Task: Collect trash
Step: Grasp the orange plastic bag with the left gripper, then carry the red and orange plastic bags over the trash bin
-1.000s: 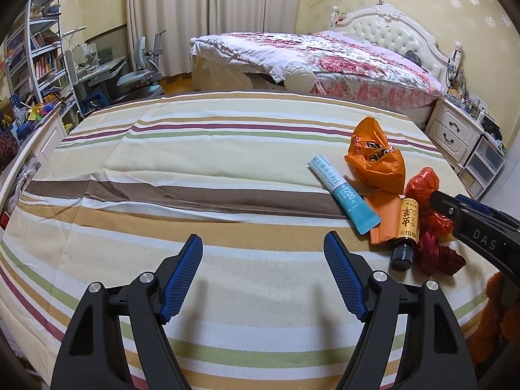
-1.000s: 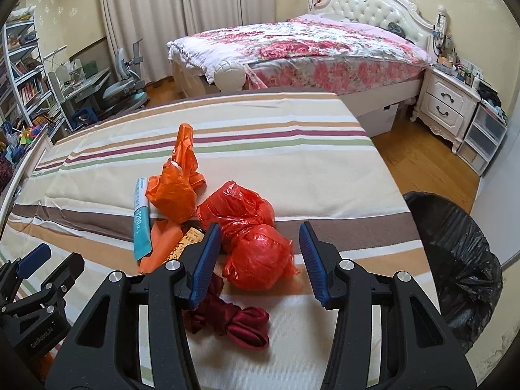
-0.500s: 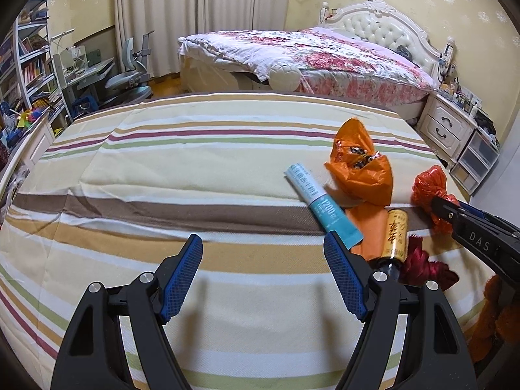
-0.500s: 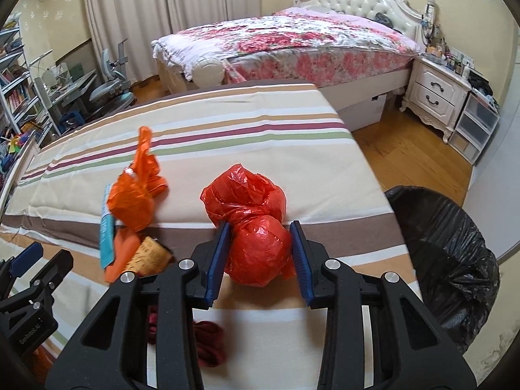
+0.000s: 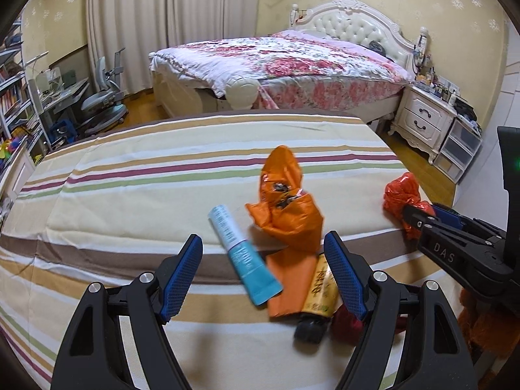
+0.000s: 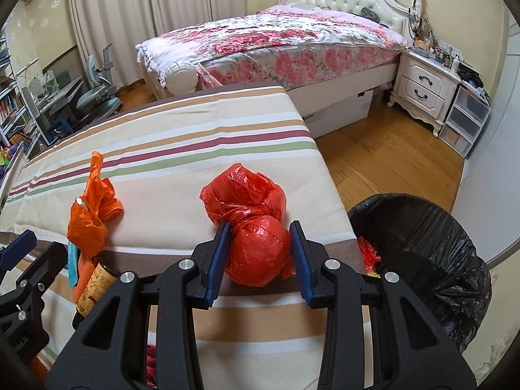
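Observation:
A knotted red plastic bag [image 6: 256, 250] sits near the right edge of the striped bed cover [image 6: 182, 149]. My right gripper [image 6: 259, 227] is shut on its lower lump, blue pads pressing both sides. In the left wrist view that bag [image 5: 399, 191] shows far right, in the right gripper [image 5: 419, 217]. My left gripper [image 5: 261, 240] hangs open over a pile. The pile holds a blue tube [image 5: 240, 253], a crumpled orange bag [image 5: 286, 208], a flat orange packet [image 5: 286, 279] and a dark bottle with a yellow label [image 5: 320, 289].
A bin with a black liner [image 6: 422, 243] stands on the wooden floor just right of the bed's edge, some red and yellow bits inside. A dark red cloth [image 5: 344, 321] lies beside the bottle. A floral bed [image 6: 292, 42] and white nightstand [image 6: 422, 84] stand behind.
The right jaws closed onto the red bag and shifted it right, away from the pile, nearer the bin. The left gripper moved right until the tube and orange bag lie between its open fingers.

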A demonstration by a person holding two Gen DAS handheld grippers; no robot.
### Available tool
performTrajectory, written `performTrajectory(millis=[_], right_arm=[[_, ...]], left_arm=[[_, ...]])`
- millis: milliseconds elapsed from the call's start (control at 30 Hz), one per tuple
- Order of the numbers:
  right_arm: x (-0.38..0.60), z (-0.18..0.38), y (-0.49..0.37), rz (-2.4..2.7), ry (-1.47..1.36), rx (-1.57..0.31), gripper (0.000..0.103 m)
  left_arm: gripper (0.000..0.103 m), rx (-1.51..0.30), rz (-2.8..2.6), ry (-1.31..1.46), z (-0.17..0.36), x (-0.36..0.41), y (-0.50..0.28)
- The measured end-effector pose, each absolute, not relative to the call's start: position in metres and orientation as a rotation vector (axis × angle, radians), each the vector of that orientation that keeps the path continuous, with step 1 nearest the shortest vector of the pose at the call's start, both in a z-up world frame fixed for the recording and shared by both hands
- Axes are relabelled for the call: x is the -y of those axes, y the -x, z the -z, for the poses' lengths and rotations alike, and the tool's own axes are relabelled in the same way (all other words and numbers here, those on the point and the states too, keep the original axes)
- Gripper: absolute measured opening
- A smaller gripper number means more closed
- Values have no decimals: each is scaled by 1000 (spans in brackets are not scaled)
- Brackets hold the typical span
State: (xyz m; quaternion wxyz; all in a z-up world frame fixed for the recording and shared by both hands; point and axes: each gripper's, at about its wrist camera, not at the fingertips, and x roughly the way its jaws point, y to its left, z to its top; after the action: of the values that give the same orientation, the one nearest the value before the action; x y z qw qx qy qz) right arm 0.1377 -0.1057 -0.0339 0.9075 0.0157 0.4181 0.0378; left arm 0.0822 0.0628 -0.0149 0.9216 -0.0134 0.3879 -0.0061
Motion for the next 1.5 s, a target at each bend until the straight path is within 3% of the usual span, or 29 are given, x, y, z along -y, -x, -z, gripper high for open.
performTrajectory(millis=[400, 533, 833, 900, 933, 1500], right_arm=[[107, 42, -144, -103, -29, -874, 36], [105, 42, -143, -105, -13, -871, 36], [106, 40, -137, -100, -20, -856, 34], [107, 37, -133, -98, -25, -850, 34], [108, 36, -132, -97, -26, -847, 34], [126, 18, -79, -75, -52, -804, 33]], left_arm=[[75, -849, 13, 34, 28, -62, -121], [57, -870, 33, 50, 32, -65, -125], [48, -847, 46, 49, 26, -66, -119], [43, -837, 43, 52, 22, -67, -115], [33, -830, 43, 55, 20, -68, -112], [33, -760, 65, 61, -3, -61, -66]])
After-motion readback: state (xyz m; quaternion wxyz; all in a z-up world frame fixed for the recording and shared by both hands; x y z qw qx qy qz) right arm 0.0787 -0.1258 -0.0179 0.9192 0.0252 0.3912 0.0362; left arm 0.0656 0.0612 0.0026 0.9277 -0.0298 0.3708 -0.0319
